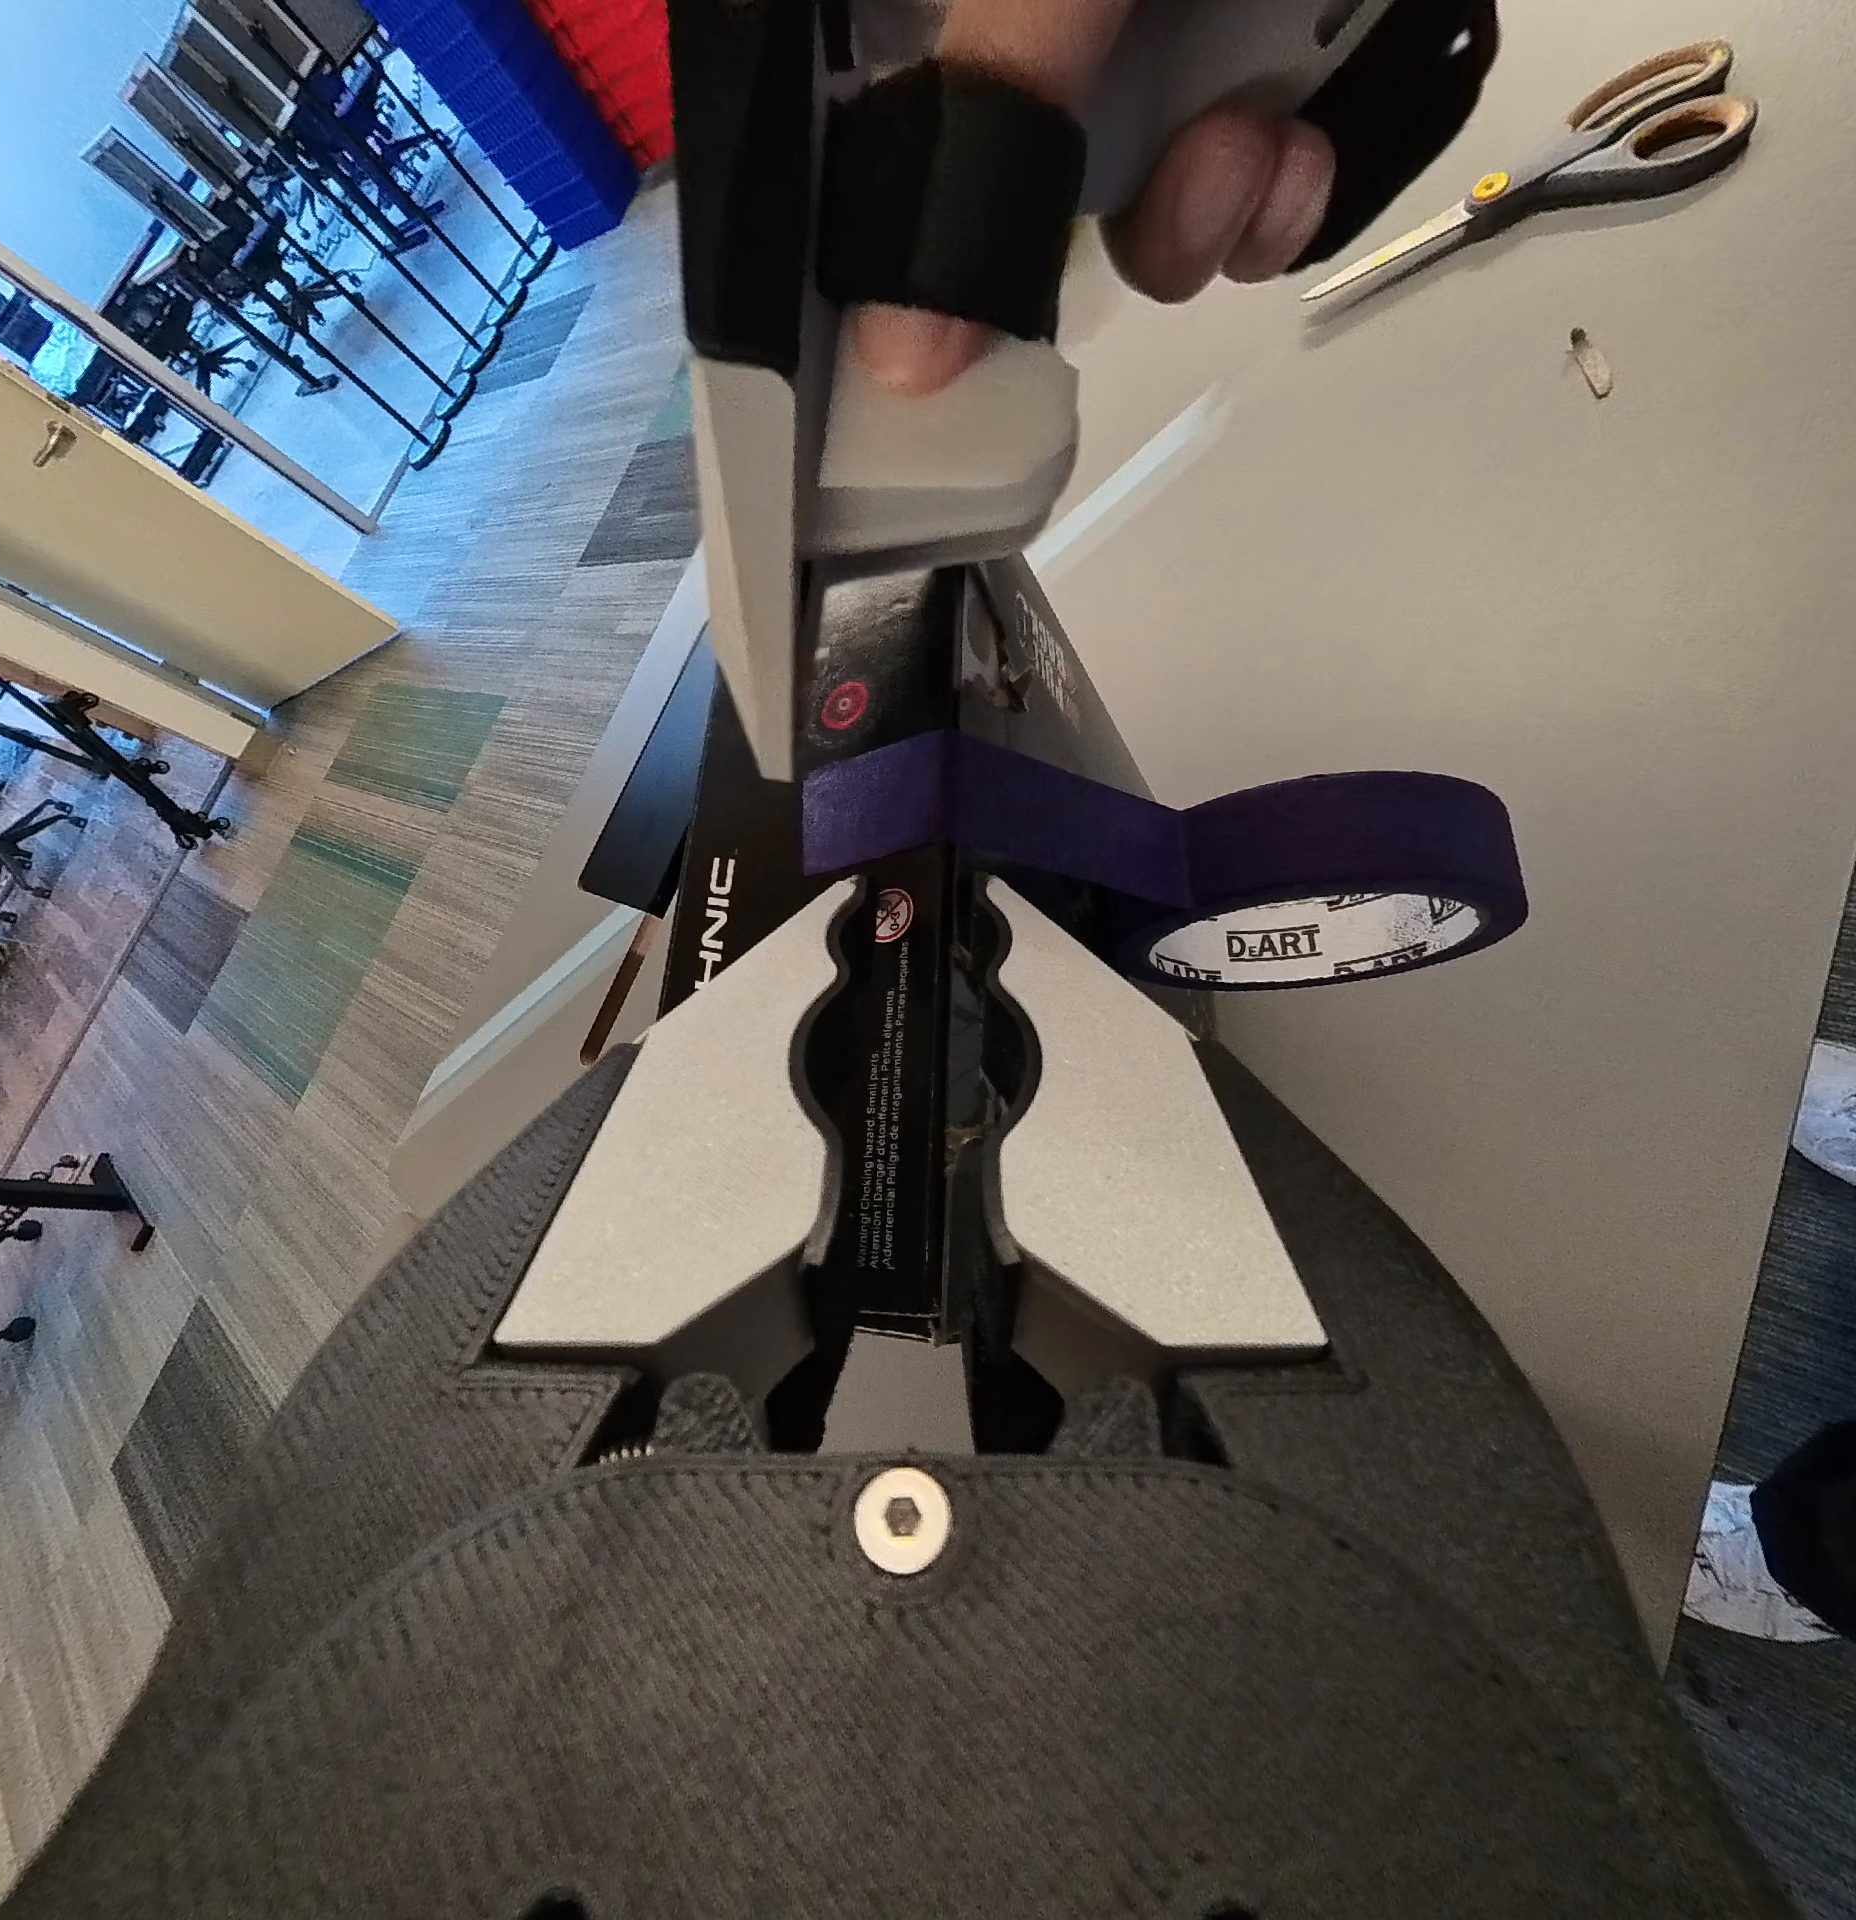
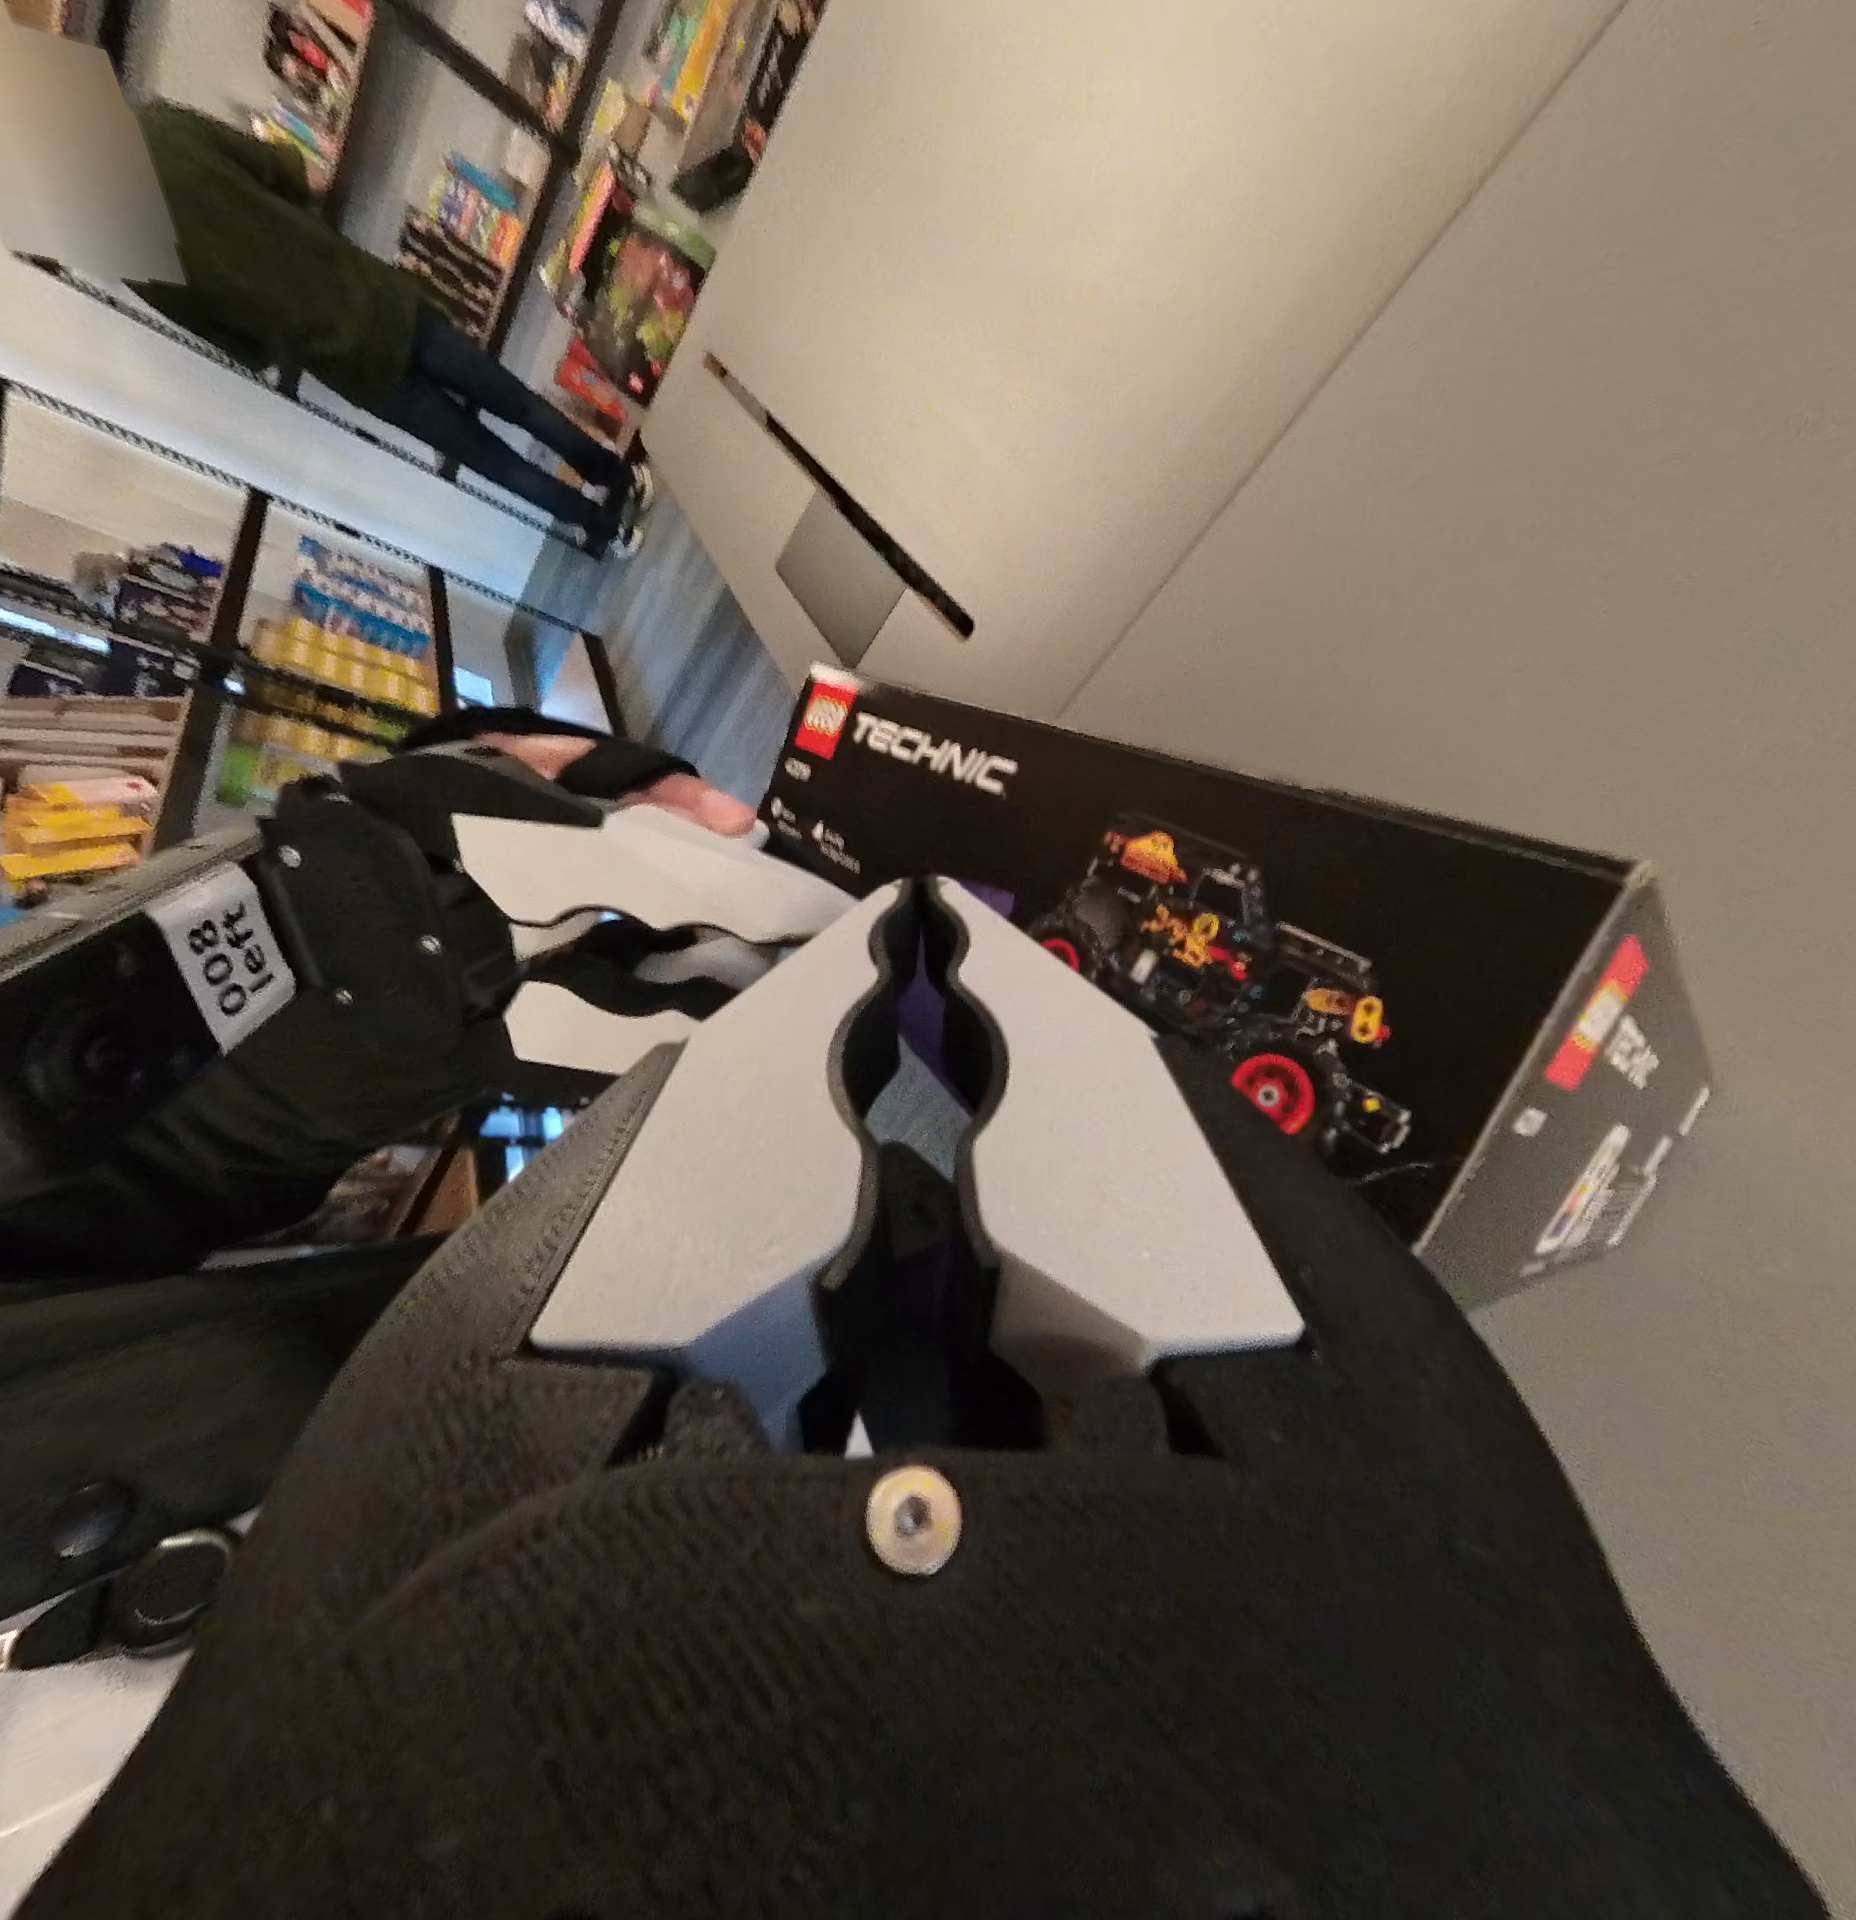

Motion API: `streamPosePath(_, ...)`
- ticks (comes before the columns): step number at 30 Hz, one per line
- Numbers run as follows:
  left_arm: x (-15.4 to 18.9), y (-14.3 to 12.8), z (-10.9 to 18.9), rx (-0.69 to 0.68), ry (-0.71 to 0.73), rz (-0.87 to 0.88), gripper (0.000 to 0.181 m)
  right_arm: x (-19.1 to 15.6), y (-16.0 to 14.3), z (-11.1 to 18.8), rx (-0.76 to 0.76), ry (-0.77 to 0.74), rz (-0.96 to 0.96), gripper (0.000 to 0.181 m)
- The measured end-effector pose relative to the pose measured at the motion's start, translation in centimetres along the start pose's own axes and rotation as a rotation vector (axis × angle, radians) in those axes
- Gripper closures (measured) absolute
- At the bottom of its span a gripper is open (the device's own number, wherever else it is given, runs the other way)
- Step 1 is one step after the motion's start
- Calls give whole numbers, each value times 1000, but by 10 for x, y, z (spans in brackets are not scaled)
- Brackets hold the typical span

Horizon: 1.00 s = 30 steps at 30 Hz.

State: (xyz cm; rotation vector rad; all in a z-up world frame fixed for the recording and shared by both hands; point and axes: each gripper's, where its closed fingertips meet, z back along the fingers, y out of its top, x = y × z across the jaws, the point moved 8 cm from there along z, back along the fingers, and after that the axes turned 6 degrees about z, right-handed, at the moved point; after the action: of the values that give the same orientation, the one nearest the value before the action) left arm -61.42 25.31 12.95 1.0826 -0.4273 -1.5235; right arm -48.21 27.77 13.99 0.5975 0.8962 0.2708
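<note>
Left wrist view: left gripper (image 1: pixel 919 894) clamps black box (image 1: pixel 903 1091), purple tape (image 1: pixel 1059 821) across.

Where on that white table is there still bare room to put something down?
The white table is bare between the scissors and the purple tape roll, and past the far end of the black toy box. It is crowded at the box's near end, where the left gripper grips it and the right gripper presses the tape.

Black toy box (image 1: pixel 893 1091), printed with a truck picture, standing on edge on white table (image 1: pixel 1423 623); clamped by left gripper (image 1: pixel 919 904). Purple tape (image 1: pixel 1007 821) strip across its edge, roll (image 1: pixel 1329 894) attached, hanging beside.
</note>
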Motion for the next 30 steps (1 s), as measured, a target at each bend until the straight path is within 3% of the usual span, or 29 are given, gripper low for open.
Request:
streamPosePath(2, 0, 0, 0, 0, 0, 0, 166, 4, -4, -3, -42, -41, 11, 181)
streamPosePath(9, 0, 0, 0, 0, -2, 2, 166, 13, -1, 5, 70, -70, -98, 181)
streamPosePath(11, 0, 0, 0, 1, -1, 0, 166, 5, -2, 3, 92, 13, -142, 181)
streamPosePath(19, 0, -1, 0, 1, -1, -8, 166, 1, -2, -22, -21, 49, -250, 181)
streamPosePath(30, 0, -2, 1, 12, 2, -15, 166, -6, -15, -13, -128, 81, -264, 181)
